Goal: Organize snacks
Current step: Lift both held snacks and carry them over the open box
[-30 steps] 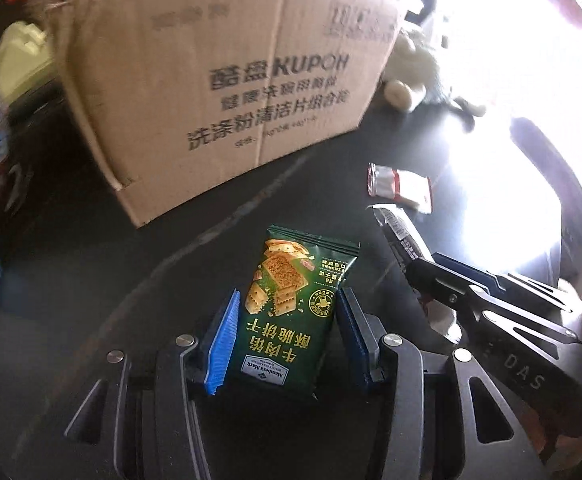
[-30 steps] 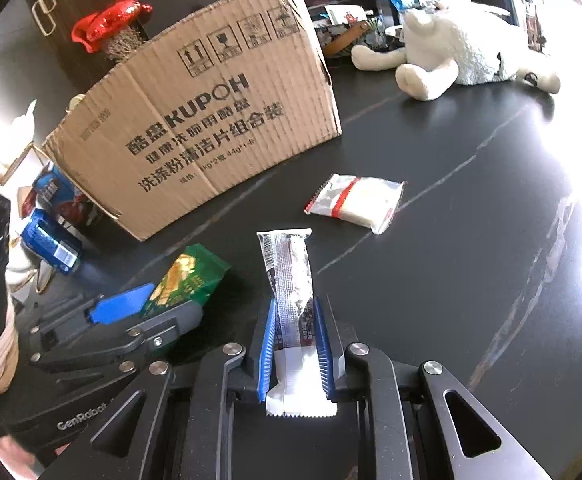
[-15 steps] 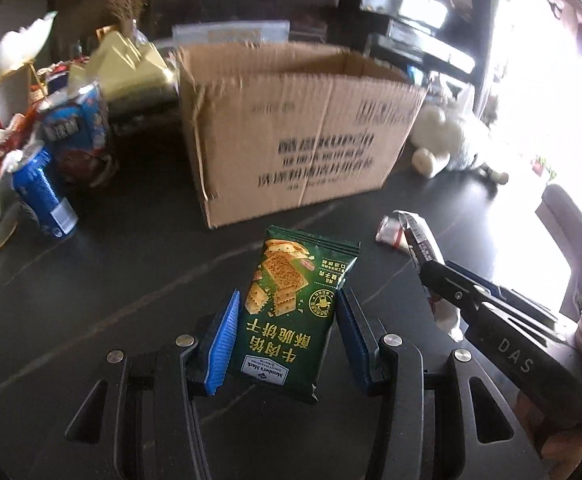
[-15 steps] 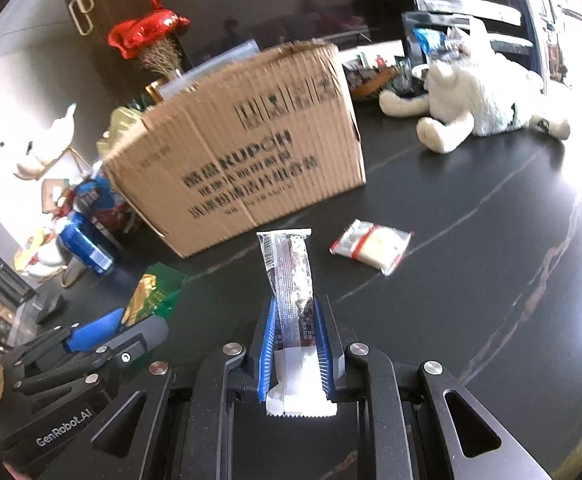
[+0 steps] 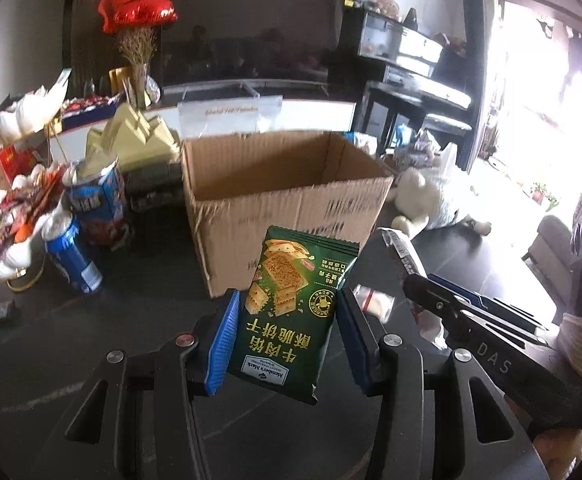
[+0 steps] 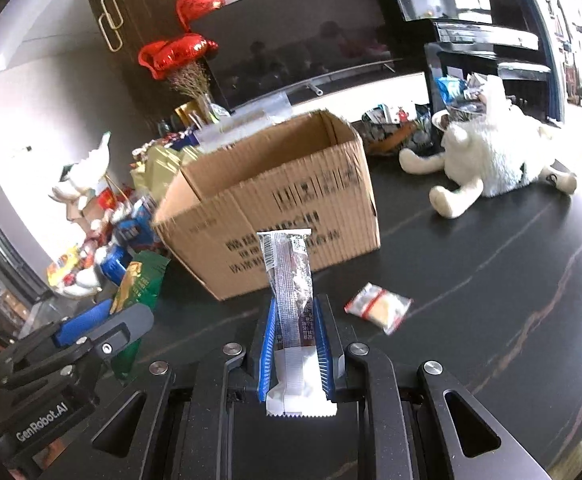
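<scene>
The left hand-held gripper (image 5: pixel 287 332) is partly closed, its blue pads (image 5: pixel 221 344) pressing both sides of a green cracker packet (image 5: pixel 291 308) that stands upright between them, clear of the worktop (image 5: pixel 91 340). The right hand-held gripper (image 6: pixel 295 344) is nearly shut, pinching the lower part of a long silver bar (image 6: pixel 291 280) whose top sticks up past the fingertips and whose white end hangs out behind the pads. Beyond both stands an open box (image 6: pixel 283 204), its mouth facing up. A small white-and-red sachet (image 6: pixel 379 308) lies flat on the worktop to the right of the bar, near the box. Blue cans (image 5: pixel 75 260) sit left of the box; a white plush toy (image 6: pixel 491 152) lies to its right.
</scene>
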`<state>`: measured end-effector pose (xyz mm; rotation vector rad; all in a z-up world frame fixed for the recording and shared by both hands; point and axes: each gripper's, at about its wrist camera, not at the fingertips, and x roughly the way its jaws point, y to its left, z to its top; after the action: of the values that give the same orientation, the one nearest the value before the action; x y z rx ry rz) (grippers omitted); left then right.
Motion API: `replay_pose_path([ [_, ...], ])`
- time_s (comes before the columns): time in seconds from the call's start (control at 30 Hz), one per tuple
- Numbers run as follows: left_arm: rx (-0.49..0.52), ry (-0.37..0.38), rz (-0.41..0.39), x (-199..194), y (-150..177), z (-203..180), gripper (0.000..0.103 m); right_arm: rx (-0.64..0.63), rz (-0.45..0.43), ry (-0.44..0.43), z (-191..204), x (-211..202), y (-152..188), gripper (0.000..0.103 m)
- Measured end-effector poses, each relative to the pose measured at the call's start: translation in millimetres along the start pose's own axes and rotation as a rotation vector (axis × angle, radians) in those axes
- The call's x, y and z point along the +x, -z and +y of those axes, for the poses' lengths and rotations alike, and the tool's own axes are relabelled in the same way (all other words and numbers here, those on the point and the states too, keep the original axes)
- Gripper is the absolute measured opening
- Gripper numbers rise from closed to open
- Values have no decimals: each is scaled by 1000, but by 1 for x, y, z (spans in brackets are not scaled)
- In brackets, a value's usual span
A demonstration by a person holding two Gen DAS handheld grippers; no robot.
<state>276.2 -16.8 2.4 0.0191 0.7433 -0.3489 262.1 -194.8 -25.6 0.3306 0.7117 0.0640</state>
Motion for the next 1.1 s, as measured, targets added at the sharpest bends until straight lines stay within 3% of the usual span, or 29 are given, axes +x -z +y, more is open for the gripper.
replay_pose_path([
  [0.57,-3,-81,-67,-6,-79,4,48,-81,-32,-68,21,3,-92,20],
  [1.1,-62,-72,51,61,-131,31,48,-212,75,-91,38,61,-150,20],
])
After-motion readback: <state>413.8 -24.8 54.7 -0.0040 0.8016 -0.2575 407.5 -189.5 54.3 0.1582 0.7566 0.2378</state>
